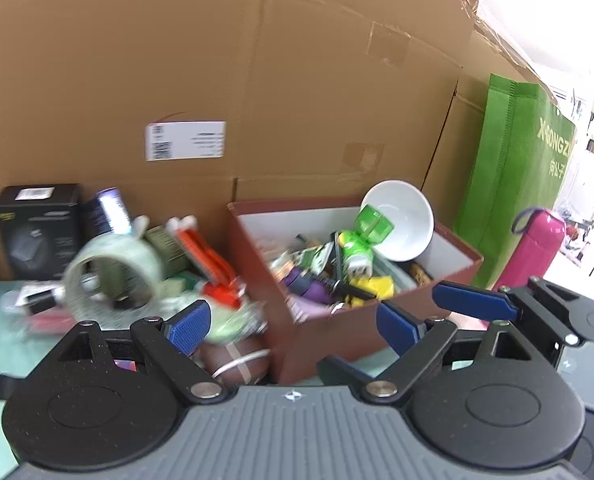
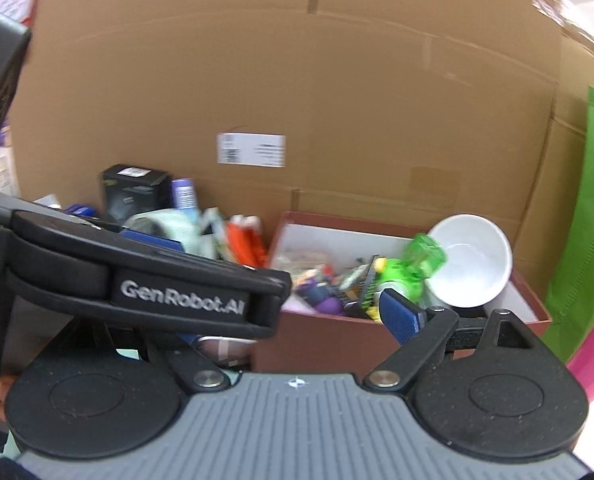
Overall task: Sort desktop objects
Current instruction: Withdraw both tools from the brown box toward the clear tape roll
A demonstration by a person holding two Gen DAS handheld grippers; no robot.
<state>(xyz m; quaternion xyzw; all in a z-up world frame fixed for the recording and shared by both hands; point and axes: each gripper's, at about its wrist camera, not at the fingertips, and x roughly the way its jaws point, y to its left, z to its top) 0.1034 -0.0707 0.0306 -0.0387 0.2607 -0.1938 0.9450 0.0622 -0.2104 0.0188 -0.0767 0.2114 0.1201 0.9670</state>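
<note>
Left wrist view: the left gripper (image 1: pixel 293 322) fills the bottom of the frame with its 2 blue pads spread wide and nothing between them, so it is released. Just above the left pad (image 1: pixel 191 326) in the picture, at lower centre-left, lies a small brown football (image 1: pixel 237 360) on the pale green table (image 1: pixel 1 332). Behind it, at middle left, is a blurred heap: a roll of clear tape (image 1: pixel 113 276), an orange-and-white tool (image 1: pixel 213 264), a black carton (image 1: pixel 37 228) and a dark can (image 1: pixel 109 210). At centre right stands the red-brown box (image 1: pixel 337 332), already holding a white bowl (image 1: pixel 401 220), a green toy (image 1: pixel 361 240) and purple and yellow bits. At the right edge the right gripper (image 1: pixel 445 312) enters, with a pink bottle (image 1: pixel 533 248) and a green bag (image 1: pixel 513 184) behind it.

I judge the step to be between picks: several things are boxed, the heap is still loose. The football looks the nearest candidate; being rounded, it would need the pads set square across its middle before closing.

Right wrist view: the right gripper (image 2: pixel 293 320) shows 1 blue pad (image 2: pixel 401 316) at centre right; the other is hidden behind the left gripper's black arm, marked "GenRobot.AI", crossing from the left. The pads seem apart, with nothing seen between them. The red-brown box (image 2: pixel 329 340) sits at centre, the white bowl (image 2: pixel 473 260) at its right.

Only the left view shows the football clearly and the heap in full; here the arm hides most of both. Only this view shows the box's far white wall straight on.
</note>
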